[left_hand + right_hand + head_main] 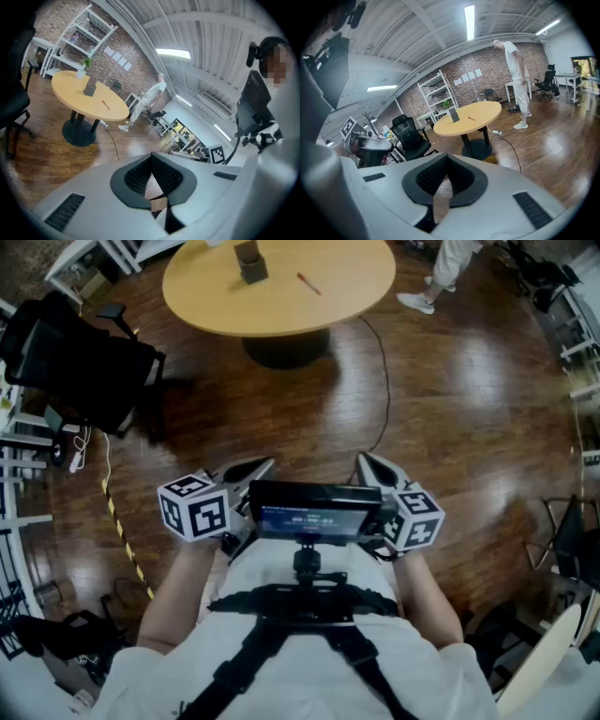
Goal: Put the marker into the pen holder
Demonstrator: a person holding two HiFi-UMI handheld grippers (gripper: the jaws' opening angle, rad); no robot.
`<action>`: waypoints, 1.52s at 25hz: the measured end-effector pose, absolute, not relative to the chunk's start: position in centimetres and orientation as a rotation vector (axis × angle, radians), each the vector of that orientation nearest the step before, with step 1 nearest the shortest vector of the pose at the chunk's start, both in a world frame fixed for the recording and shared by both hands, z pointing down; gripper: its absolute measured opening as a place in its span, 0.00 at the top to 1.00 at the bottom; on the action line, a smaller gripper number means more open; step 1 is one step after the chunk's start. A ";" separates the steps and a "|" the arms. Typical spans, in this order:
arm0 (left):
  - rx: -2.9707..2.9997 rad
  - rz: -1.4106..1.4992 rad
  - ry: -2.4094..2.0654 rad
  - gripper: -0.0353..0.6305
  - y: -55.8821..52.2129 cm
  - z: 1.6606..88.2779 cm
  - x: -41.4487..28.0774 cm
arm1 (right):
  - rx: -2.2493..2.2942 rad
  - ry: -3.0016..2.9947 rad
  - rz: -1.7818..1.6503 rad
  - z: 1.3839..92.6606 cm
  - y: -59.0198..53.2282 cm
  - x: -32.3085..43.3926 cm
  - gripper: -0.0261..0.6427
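Across the wooden floor [450, 399], a round table [216, 296] bears marker [308, 283] and pen holder [250, 261]; all fingers [133, 178] clenched empty.

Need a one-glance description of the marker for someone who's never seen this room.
Find the round light-wood table on the dark wooden floor, well ahead of the person. On its top stands a dark pen holder, and apart to its right lies the marker. It is thin, red and flat on the tabletop, while the holder is boxy and upright.
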State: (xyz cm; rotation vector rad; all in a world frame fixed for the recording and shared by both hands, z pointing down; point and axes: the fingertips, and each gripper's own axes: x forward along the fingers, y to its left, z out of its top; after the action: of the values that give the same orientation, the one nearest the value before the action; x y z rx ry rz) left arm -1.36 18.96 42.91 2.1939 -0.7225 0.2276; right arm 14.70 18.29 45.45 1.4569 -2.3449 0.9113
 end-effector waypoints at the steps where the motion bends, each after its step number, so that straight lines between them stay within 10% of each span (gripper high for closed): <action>1: 2.183 0.216 -0.740 0.95 18.7 42.9 -1.9 | 1.468 -2.339 0.905 45.3 18.1 15.2 0.95; 38: 2.084 0.208 -0.740 0.95 18.3 45.5 6.7 | 1.352 -2.339 1.054 48.2 15.2 20.9 0.95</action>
State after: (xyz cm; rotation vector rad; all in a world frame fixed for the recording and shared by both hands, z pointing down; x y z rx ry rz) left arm 6.71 18.32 45.52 2.0839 -0.7395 0.2076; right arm 20.88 15.16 48.23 1.3517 -2.3390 1.0543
